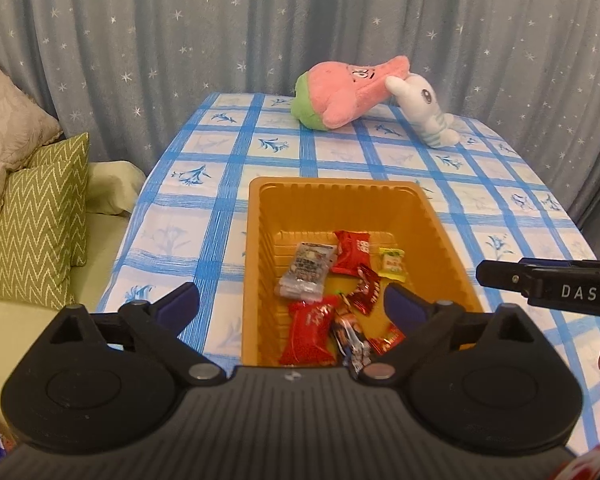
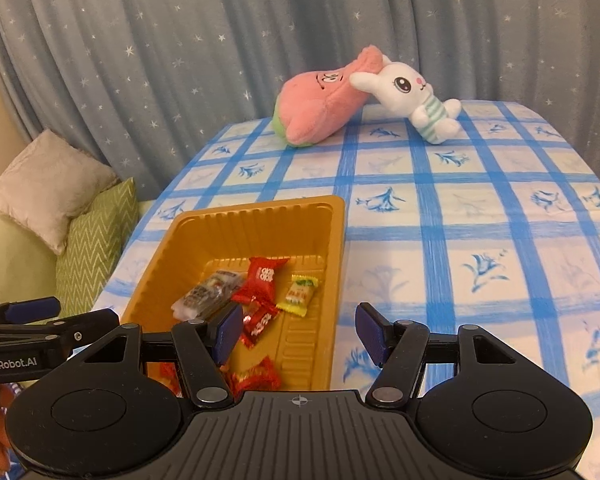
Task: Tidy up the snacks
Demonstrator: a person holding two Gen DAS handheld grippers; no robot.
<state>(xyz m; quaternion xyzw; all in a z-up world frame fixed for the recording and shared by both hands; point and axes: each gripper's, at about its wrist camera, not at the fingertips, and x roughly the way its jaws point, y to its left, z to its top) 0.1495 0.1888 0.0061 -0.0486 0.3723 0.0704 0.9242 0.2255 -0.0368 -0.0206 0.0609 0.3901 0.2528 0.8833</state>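
With both tools hovering empty, I read the sorting as nearly done. On the left, my left hand-held gripper (image 1: 292,300) has its jaws spread wide and holds nothing; it hangs over the near end of the orange ribbed plastic tray (image 1: 260,216). Inside the tray lie the wrapped snacks: a clear-wrapped grey packet (image 1: 306,274), a large red packet (image 1: 308,334), a red packet with white print (image 1: 350,252), a small yellow candy (image 1: 392,264) and several smaller red and mixed wrappers. I see no loose snack on the blue-checked cloth of the worktop (image 2: 480,220), so little or nothing appears left, though ground beneath the tools is hidden.

To the right, my right hand-held gripper (image 2: 298,332) is likewise spread open and empty, straddling the tray's right wall.

For clearance: the tray walls are steep, so I judge any retreat should go upward first. The worktop's left edge drops toward green zigzag cushions (image 1: 40,220). Open cloth lies right of the tray. A pink plush toy (image 2: 320,108) and a white rabbit plush (image 2: 412,96) sit well apart at the far edge.
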